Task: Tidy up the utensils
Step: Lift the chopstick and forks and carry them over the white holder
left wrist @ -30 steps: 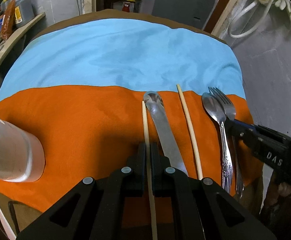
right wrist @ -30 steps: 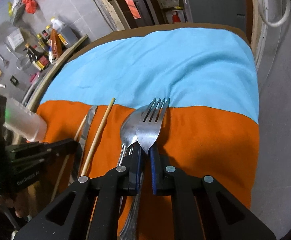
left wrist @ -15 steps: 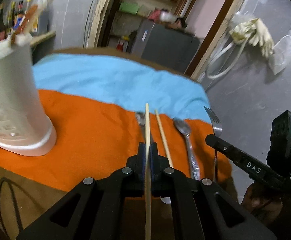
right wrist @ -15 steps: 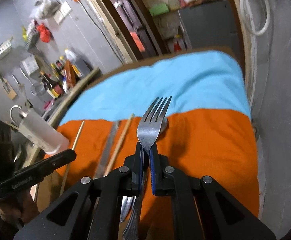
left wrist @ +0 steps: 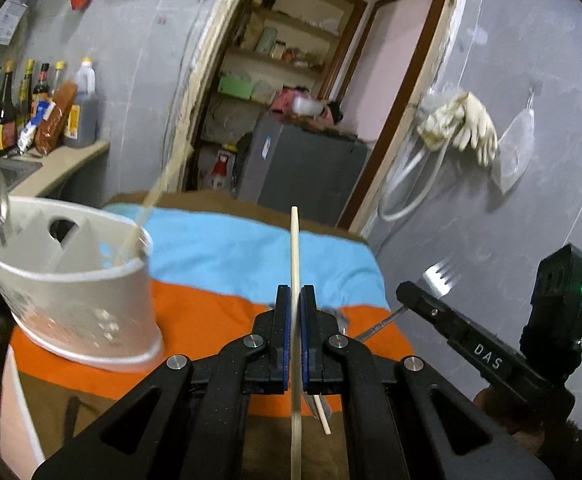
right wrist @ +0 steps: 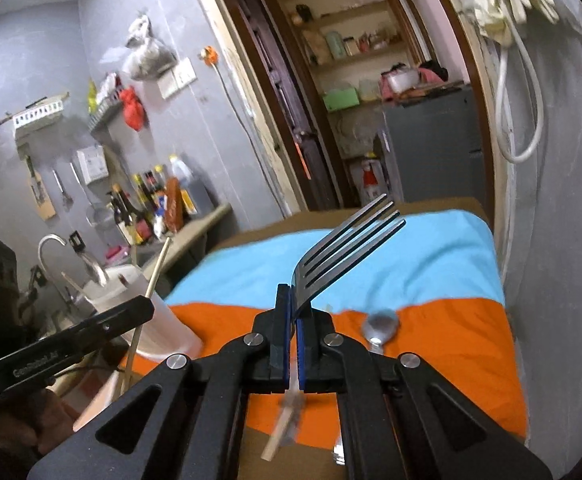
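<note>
Nearest my left camera, the left gripper [left wrist: 295,312] was clamped on a wooden chopstick [left wrist: 295,264], which ran straight between the blue pads [left wrist: 285,336] and stood out ahead of them, clear of the cloth. On my other side the right gripper [right wrist: 294,316] was pinched shut on the neck of a fork [right wrist: 347,248], tines slanting up and to the right. To do this carry well, I judged that each piece should be kept firmly pinched, brought over the white utensil holder [left wrist: 79,300] and lowered end-first inside its rim without nudging the chopstick and spoon already leaning there. Both grippers pointed gently downward, side by side above the orange cloth [right wrist: 443,344]. On that cloth lay a spoon [right wrist: 380,326] and another chopstick [left wrist: 323,416], not yet collected. Beyond them stretched the blue cloth [left wrist: 227,248].
</note>
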The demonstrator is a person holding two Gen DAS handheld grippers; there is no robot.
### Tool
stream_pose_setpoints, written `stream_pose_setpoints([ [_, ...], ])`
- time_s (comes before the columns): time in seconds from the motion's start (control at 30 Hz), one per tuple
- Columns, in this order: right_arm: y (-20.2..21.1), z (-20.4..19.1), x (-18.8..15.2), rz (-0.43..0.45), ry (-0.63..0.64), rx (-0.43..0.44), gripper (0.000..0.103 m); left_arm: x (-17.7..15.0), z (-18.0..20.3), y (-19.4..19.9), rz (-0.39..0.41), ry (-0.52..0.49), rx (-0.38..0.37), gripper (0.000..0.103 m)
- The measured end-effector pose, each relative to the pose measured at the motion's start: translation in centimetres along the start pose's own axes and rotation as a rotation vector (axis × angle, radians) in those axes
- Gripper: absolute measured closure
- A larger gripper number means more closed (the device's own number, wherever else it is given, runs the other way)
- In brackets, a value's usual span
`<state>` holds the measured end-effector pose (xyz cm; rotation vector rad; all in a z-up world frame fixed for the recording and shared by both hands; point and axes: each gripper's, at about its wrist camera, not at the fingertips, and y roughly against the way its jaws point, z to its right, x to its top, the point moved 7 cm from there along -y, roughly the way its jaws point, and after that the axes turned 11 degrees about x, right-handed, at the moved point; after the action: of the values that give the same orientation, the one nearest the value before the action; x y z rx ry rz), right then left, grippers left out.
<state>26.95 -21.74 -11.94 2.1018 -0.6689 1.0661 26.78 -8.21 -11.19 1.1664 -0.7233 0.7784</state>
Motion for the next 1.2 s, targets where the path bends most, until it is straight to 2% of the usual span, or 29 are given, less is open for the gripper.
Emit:
stream_pose_setpoints([
  [0.3, -1.1, -6.5, 3.0, 0.043, 0.077, 0.044, 0.103, 6.4, -5.9, 4.8, 0.171, 0.089, 0.008, 0.101],
  [0.53, -2.7, -12.3, 6.5, 0.104, 0.138, 0.129, 0.103, 11.6, -14.3, 6.9, 0.309, 0.176, 0.100, 0.101],
  [0.67, -4.2, -15.1, 8.1, 0.124, 0.182, 0.175, 0.103, 13.4, -19.1, 7.0, 0.377, 0.234, 0.151, 0.101],
  [0.77, -5.8, -16.7, 8.2, 0.107, 0.229, 0.178, 0.103, 14.0, -22.0, 6.5, 0.404, 0.266, 0.175, 0.101],
  [0.87, -7.9, -17.5, 7.3, 0.052, 0.275, 0.155, 0.103, 13.8, -23.8, 5.7, 0.415, 0.290, 0.189, 0.101],
  [1.2, -11.7, -16.6, 3.5, -0.066, 0.305, 0.107, 0.103, 12.5, -24.9, 4.0, 0.479, 0.252, 0.261, 0.101],
])
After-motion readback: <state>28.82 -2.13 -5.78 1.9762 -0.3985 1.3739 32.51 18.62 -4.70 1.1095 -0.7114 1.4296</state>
